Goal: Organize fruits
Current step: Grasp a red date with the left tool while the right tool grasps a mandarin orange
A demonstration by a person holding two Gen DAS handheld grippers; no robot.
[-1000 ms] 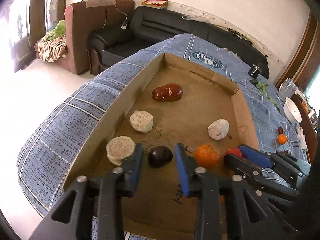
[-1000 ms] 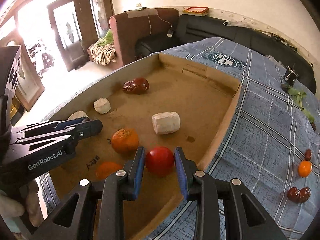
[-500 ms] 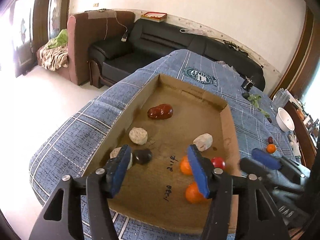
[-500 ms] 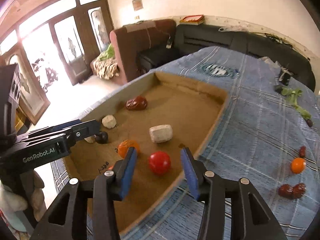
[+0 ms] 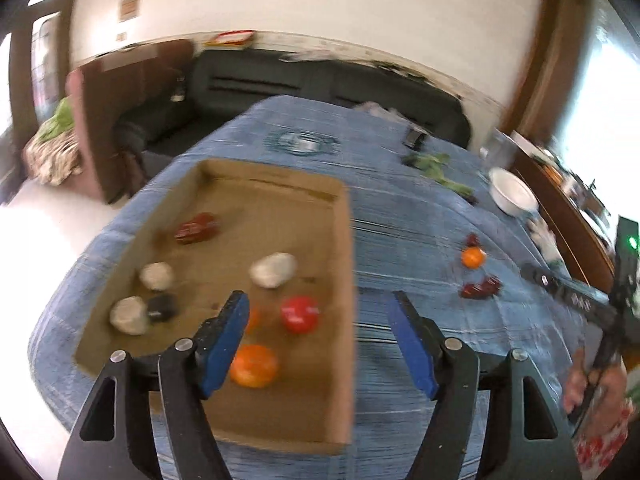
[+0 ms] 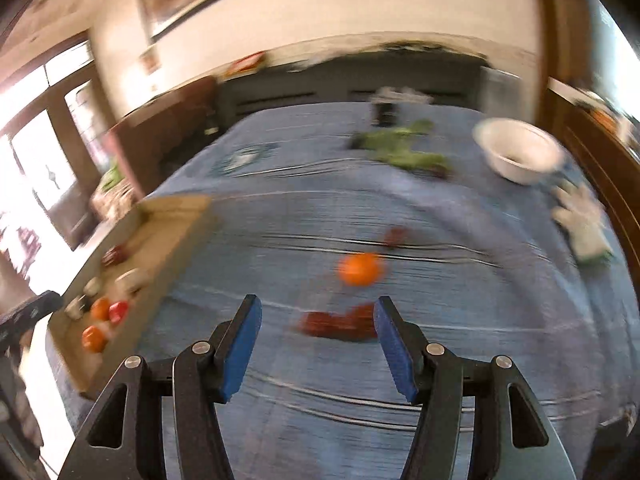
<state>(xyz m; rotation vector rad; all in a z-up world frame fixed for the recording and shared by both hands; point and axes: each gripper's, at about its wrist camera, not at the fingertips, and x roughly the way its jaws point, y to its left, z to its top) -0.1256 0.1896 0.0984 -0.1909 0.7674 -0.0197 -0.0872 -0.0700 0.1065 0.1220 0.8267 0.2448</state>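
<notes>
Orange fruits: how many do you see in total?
3: two in the cardboard tray, one near the front, one half hidden behind the left gripper's finger; one on the blue cloth.

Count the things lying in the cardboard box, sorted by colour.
Pale lumps: 3
Oranges: 2
Red fruit: 1
Dark red fruit: 1
Black fruit: 1
Total: 8

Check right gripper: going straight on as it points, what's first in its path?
Likely the dark red fruits on the blue cloth, lying between the opening, empty right gripper pads; orange beyond. Blur makes depth uncertain.
</notes>
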